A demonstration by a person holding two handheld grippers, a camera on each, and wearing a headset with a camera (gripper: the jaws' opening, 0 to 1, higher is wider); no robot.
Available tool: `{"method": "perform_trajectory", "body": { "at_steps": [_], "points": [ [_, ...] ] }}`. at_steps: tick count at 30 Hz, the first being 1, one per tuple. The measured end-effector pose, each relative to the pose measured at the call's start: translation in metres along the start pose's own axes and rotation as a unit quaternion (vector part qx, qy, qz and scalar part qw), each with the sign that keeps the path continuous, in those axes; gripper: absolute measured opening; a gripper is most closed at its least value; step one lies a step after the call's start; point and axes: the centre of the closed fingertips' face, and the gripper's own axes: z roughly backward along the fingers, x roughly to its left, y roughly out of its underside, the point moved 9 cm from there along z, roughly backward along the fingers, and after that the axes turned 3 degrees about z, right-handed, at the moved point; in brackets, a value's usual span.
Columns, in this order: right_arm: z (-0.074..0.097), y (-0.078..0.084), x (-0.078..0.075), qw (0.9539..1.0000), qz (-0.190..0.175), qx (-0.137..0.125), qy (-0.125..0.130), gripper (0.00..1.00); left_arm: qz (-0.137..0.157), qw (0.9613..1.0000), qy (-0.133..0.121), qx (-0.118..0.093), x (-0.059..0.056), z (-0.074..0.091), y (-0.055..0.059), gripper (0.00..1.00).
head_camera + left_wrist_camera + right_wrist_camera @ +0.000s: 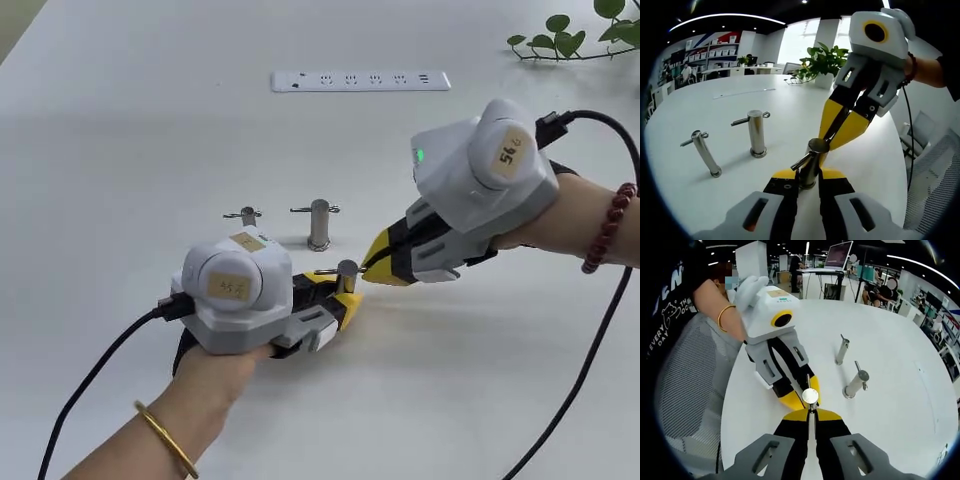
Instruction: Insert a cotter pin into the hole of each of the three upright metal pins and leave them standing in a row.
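Note:
Three upright metal pins stand on the white table (pixel 120 150). The far left pin (pixel 248 215) and the middle pin (pixel 318 224) each carry a cotter pin through the head. My left gripper (pixel 345 296) is shut on the shaft of the near pin (pixel 347 274), seen up close as the near pin (pixel 811 167) between the jaws. A cotter pin (pixel 800 161) pokes out of its head on the left. My right gripper (pixel 372 265) comes in from the right, shut on the cotter pin (pixel 811 423) at the near pin's head (pixel 810 396).
A white power strip (pixel 360 79) lies at the back of the table. A potted plant (pixel 578 35) sits at the far right corner. Black cables (pixel 590 350) trail from both grippers over the near table.

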Motion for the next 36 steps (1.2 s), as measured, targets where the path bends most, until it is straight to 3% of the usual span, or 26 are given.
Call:
{"method": "perform_trajectory", "body": {
  "at_steps": [10, 22, 28, 36],
  "points": [
    [-0.002, -0.002, 0.002, 1.0000, 0.007, -0.002, 0.001, 0.00, 0.001, 1.0000, 0.000, 0.004, 0.000, 0.000, 0.000, 0.14],
    [-0.003, 0.001, 0.001, 0.9998, -0.018, -0.002, 0.003, 0.00, 0.007, 0.9999, -0.002, 0.012, 0.001, 0.000, 0.002, 0.14],
    [-0.003, 0.004, 0.000, 0.9997, -0.025, 0.005, 0.007, 0.07, 0.000, 0.9998, -0.010, 0.019, 0.005, 0.005, 0.003, 0.19],
    [-0.005, -0.002, 0.002, 0.9987, -0.049, -0.011, 0.009, 0.20, -0.025, 0.9994, -0.009, 0.024, 0.006, 0.017, 0.001, 0.24]
  ]
}}
